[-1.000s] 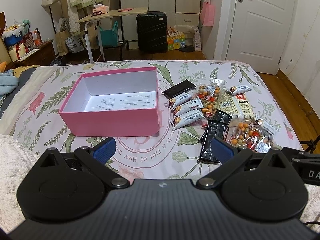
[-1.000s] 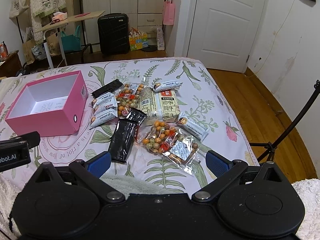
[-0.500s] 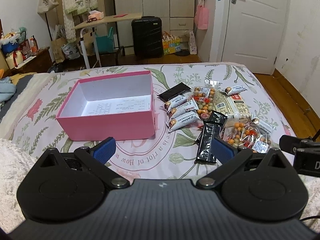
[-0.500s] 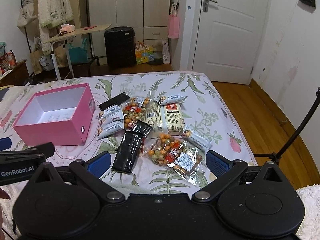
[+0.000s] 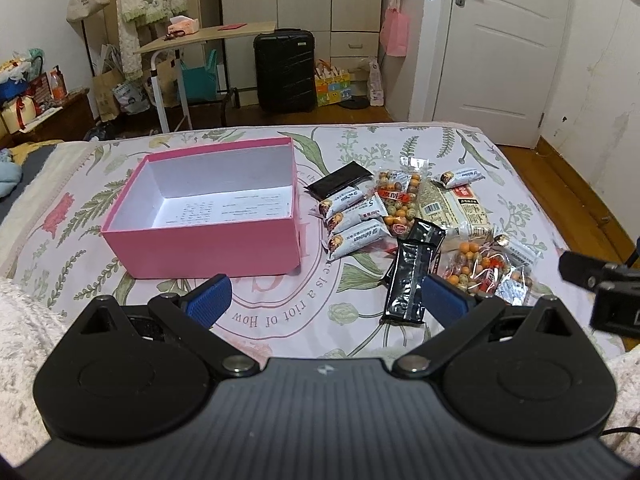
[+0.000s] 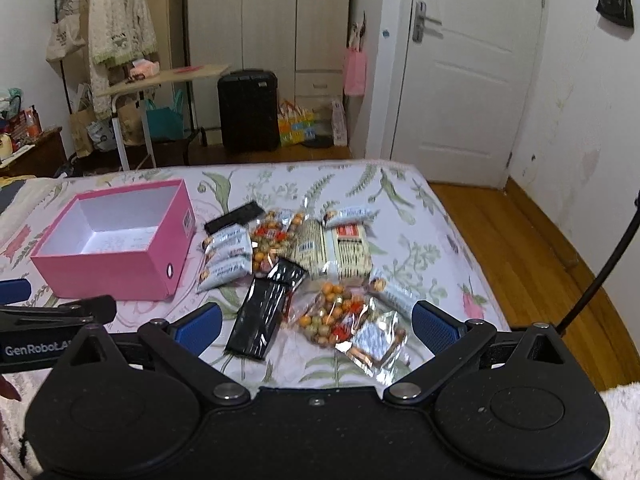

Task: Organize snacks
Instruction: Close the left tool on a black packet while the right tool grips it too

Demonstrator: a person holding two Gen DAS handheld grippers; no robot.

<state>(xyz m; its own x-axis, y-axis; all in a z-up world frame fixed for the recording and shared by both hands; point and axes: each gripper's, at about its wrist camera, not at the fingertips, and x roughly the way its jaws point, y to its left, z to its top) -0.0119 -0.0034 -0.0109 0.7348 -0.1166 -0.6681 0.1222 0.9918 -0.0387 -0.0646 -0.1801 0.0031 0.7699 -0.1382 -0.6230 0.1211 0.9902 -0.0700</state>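
An open pink box (image 5: 208, 246) (image 6: 120, 276) with a white inside sits on the floral bedspread, holding only a printed sheet. To its right lies a heap of snacks: white bar packets (image 5: 356, 236) (image 6: 226, 256), black packets (image 5: 408, 280) (image 6: 262, 316), clear bags of coloured nuts (image 5: 478, 268) (image 6: 332, 316) and a large pale pack (image 5: 456, 208) (image 6: 336, 250). My left gripper (image 5: 326, 300) hovers open over the bed in front of the box. Above the near nut bag and black packet my right gripper (image 6: 316, 326) is open too. Neither holds anything.
The bed's right edge (image 6: 472, 264) drops to a wooden floor by a white door (image 6: 468, 92). A fluffy white blanket (image 5: 24, 320) lies at the near left. Beyond the bed stand a black suitcase (image 5: 284, 72) and a folding table (image 5: 208, 38).
Both grippers have lifted and tilted up, so the box and snacks sit lower in each view. Nothing on the bed has moved and both stay open.
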